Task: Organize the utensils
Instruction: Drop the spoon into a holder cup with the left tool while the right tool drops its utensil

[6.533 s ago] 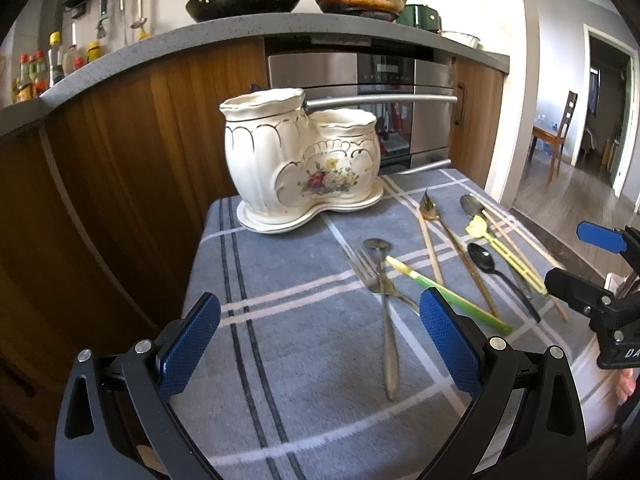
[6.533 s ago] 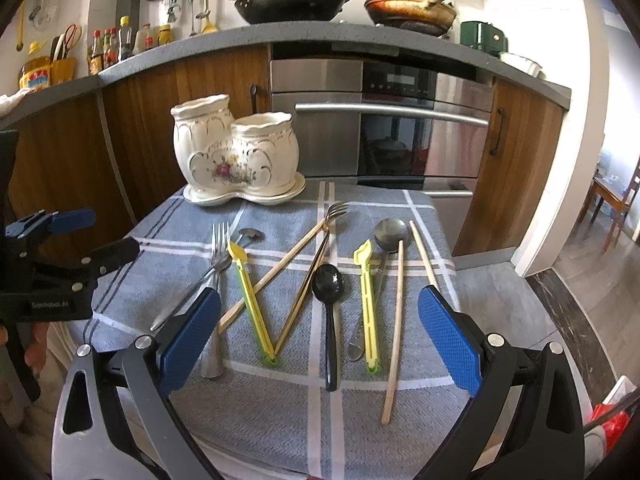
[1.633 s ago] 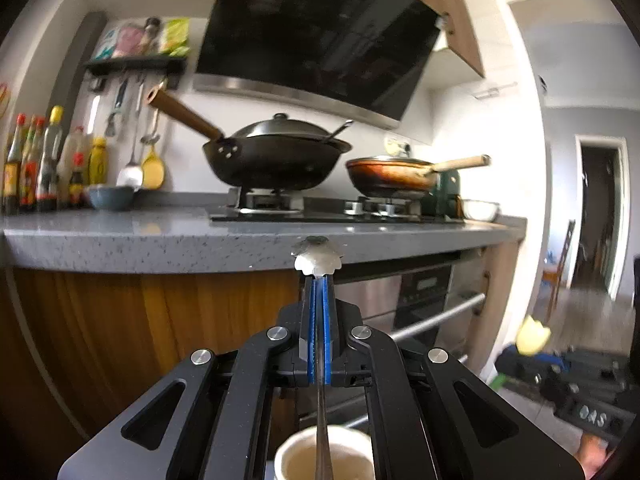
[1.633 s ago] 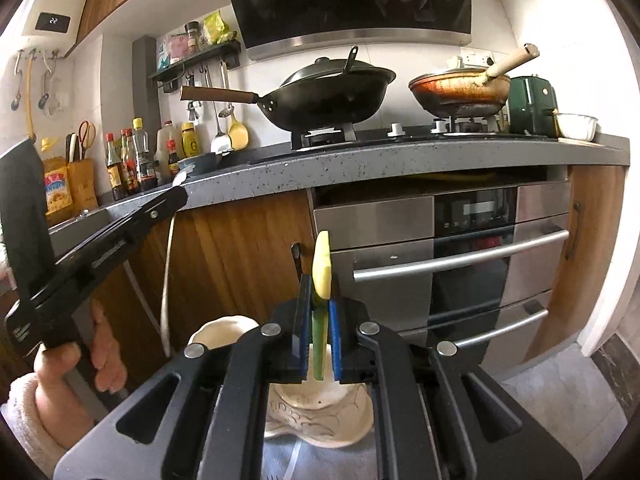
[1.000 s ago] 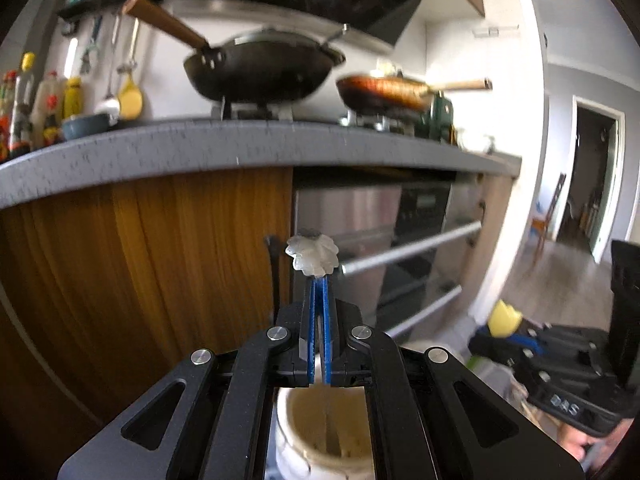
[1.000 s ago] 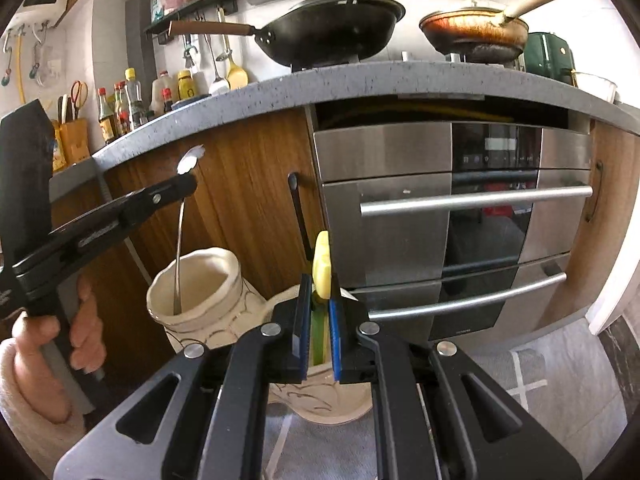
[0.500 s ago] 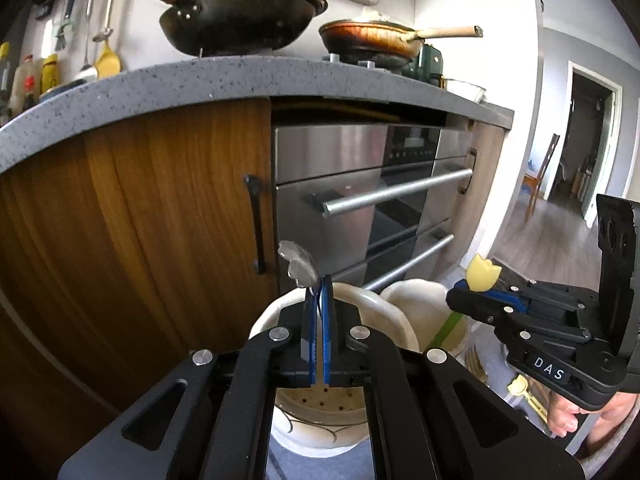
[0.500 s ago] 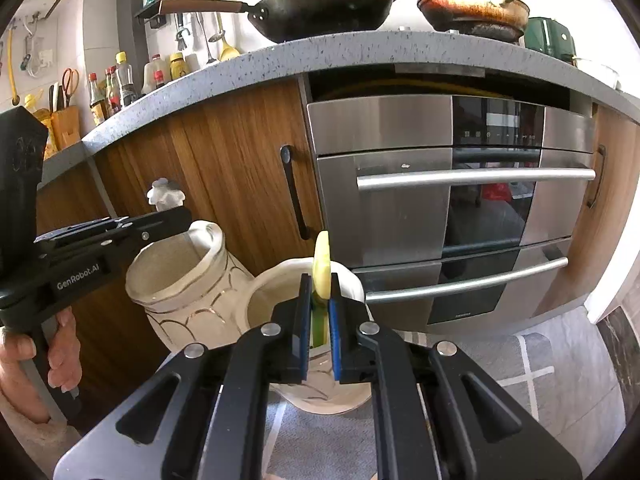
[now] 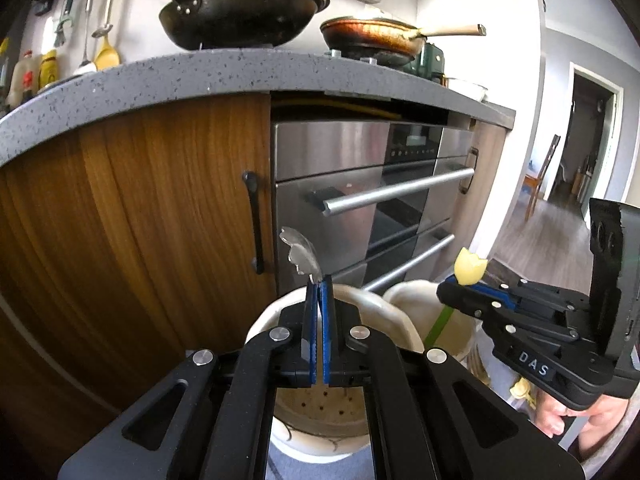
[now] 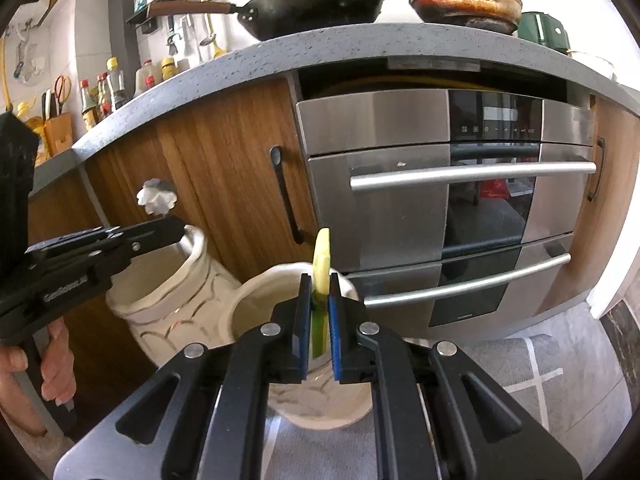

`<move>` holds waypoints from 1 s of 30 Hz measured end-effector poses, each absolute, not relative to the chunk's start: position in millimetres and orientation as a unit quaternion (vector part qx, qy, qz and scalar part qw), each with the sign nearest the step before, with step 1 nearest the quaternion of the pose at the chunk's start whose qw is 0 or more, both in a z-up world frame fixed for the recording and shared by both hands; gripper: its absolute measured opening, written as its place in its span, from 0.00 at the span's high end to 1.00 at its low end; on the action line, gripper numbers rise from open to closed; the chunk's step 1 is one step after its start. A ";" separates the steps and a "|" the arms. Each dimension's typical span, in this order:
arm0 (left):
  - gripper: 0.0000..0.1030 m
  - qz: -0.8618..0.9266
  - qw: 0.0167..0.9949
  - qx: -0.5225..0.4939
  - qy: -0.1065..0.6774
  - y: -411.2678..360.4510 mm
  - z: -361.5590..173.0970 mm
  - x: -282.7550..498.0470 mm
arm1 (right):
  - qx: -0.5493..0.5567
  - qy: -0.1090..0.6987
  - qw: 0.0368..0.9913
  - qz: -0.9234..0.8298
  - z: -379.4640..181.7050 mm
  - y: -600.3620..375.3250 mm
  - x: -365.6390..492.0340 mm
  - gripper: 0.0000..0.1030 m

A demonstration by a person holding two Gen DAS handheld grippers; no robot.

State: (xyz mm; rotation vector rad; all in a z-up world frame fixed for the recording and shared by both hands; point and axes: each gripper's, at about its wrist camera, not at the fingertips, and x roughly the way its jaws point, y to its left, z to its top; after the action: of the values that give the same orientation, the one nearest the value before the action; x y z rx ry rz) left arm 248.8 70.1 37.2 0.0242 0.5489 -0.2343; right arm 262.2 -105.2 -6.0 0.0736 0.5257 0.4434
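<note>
A: Over the ceramic holder (image 9: 320, 420), left wrist view: the left gripper (image 9: 319, 312) is clamped tight on a metal utensil (image 9: 301, 255). Its scalloped handle end sticks up past the pads toward 11 o'clock; the shaft runs down into the taller cup. Perforated floor of that cup visible below the pads.

B: Noted. Right side?

A: Right gripper (image 10: 320, 312) is pinched on a green utensil (image 10: 322, 264), pale yellow tip up at 12 o'clock, green shaft going down into the shorter cup. In the left view that gripper (image 9: 460, 292) sits at 3 o'clock, above the second cup.

B: Holder position?

A: On the grey checked cloth (image 10: 500, 400), in front of the wood cabinet (image 10: 224, 168), oven (image 10: 460, 200) at 1 o'clock. A hand (image 10: 56, 372) grips the left tool at 9 o'clock.
</note>
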 end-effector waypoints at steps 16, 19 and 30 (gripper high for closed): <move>0.94 -0.104 0.959 0.033 0.262 66.7 38.3 250.1 | 0.036 0.239 0.949 0.202 -6.4 -107.5 262.7 0.84; 0.76 -0.101 0.960 0.026 0.261 69.6 41.1 248.9 | 0.041 0.235 0.950 0.203 -3.4 -109.4 259.6 0.75; 0.45 -0.097 0.965 0.013 0.242 74.7 70.4 204.8 | 0.033 0.224 0.954 0.194 35.4 -130.4 215.8 0.37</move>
State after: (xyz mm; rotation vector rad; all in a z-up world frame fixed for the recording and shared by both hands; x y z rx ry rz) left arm 204.8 74.7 70.4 0.0261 0.4906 -0.1954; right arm 215.8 -130.4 35.4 0.0663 0.4550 0.3950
